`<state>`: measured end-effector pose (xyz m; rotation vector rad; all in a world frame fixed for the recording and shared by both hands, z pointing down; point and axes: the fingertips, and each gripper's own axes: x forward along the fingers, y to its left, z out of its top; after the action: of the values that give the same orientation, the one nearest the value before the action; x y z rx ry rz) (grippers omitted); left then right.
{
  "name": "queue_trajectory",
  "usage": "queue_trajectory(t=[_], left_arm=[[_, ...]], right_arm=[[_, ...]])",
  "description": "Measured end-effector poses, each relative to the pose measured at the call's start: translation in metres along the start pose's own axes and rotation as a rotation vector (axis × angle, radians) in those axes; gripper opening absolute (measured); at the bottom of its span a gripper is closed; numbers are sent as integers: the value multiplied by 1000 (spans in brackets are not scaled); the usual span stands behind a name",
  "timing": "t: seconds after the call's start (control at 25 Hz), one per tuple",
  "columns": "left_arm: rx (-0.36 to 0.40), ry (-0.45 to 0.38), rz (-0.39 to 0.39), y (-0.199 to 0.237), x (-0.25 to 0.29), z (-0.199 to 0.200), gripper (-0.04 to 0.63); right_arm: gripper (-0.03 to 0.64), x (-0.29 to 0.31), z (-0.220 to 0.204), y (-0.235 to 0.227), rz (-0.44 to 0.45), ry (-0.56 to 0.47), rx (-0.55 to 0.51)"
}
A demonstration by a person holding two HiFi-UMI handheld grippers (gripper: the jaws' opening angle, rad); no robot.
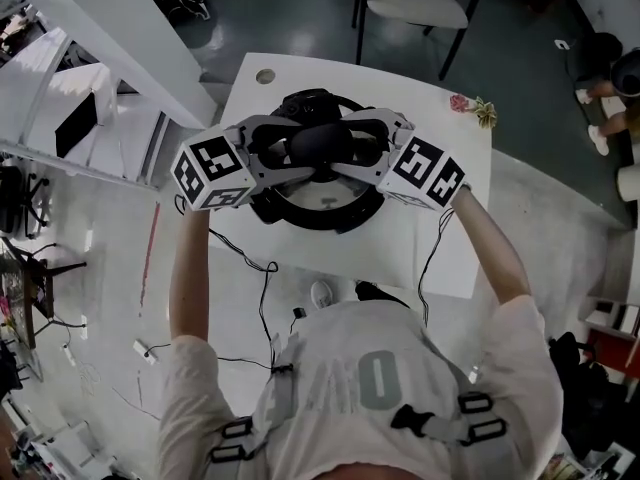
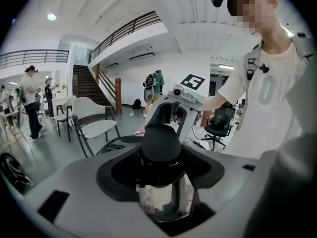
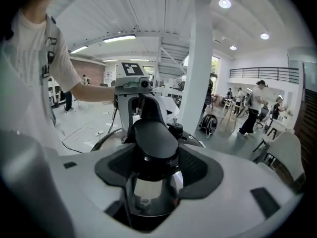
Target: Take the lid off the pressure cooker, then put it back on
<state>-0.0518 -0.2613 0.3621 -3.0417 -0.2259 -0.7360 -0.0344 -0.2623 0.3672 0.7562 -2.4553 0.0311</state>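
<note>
Looks barely started tbh: left gripper [image 1: 285, 150] and right gripper [image 1: 362, 150] each clamped on 1 end of the black lid handle [image 1: 320, 143], lid [image 1: 325, 200] seemingly still down on the pressure cooker [image 1: 290, 213] on the white table [image 1: 400, 248], so lift-off and refit both left.

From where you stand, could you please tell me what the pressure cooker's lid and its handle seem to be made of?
The lid looks like bare polished metal, probably stainless steel: it mirrors the room just below the grip. The handle looks like matt black moulded plastic: smooth, rounded, with only a dull sheen, though coated metal can't be ruled out.
</note>
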Motion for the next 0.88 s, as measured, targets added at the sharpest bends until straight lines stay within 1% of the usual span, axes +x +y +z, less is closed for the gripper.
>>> queue_trajectory(t=[0.08, 0.16, 0.24, 0.32, 0.52, 0.64, 0.76, 0.88], left_arm=[[3, 21, 13, -1, -1, -1, 265], [37, 37, 8, -1, -1, 0, 264], [75, 51, -15, -2, 0, 0, 262], [106, 71, -50, -2, 0, -1, 264], [150, 134, -133, 1, 0, -2, 261], [152, 140, -146, 1, 0, -1, 261], [143, 125, -141, 2, -2, -2, 261], [151, 131, -140, 2, -3, -2, 259]], right_arm=[[273, 1, 2, 1, 48, 7, -29], [272, 1, 3, 1, 74, 17, -32], [268, 1, 3, 1, 52, 29, -30], [267, 1, 3, 1, 11, 39, -23], [259, 0, 1, 2, -100, 71, 52], [259, 0, 1, 1, -113, 78, 65], [259, 2, 2, 1, -110, 83, 60], [259, 2, 3, 1, -108, 77, 50]])
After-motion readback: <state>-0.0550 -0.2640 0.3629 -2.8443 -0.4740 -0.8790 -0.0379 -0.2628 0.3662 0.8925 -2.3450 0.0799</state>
